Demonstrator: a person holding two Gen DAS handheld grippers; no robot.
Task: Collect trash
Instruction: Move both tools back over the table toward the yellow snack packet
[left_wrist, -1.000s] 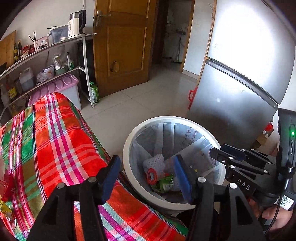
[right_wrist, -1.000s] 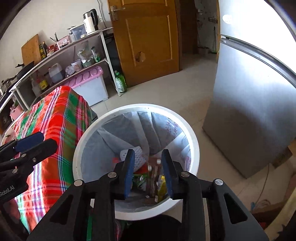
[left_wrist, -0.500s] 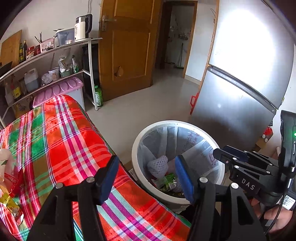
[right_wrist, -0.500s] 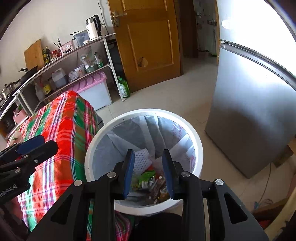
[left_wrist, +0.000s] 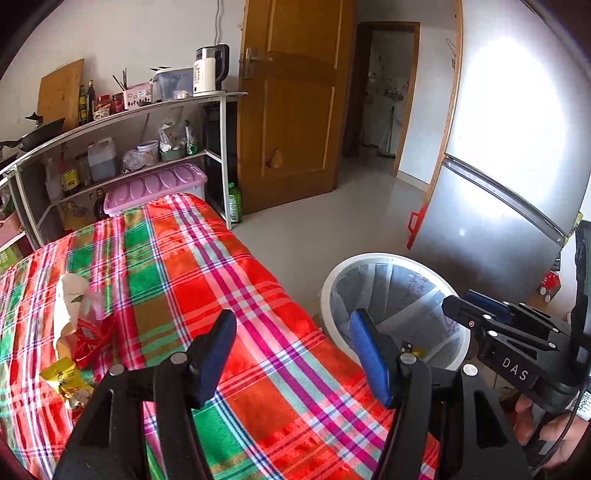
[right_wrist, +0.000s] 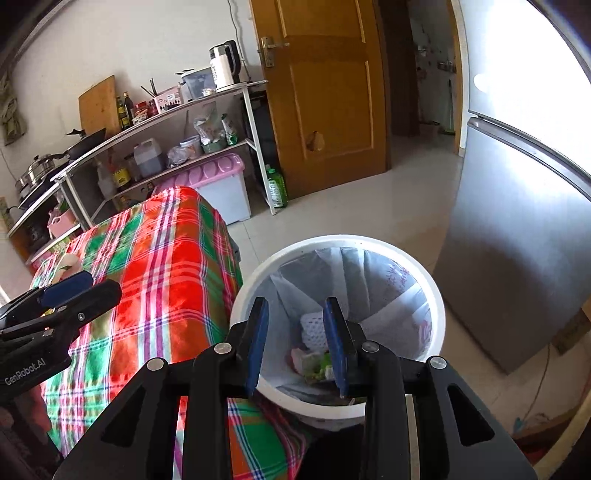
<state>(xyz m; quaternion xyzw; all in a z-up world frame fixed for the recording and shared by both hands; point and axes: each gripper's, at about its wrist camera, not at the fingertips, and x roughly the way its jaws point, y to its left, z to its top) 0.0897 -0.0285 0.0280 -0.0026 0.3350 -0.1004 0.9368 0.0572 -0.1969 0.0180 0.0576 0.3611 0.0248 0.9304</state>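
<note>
Here both grippers' jaws gape empty beside the bin (right_wrist: 437, 291).

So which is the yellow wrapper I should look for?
Start at the table with the red and green checked cloth. Near its left end lies a small heap of trash. The yellow wrapper is the nearest piece, crumpled flat below the red bag and the white paper bag.
</note>
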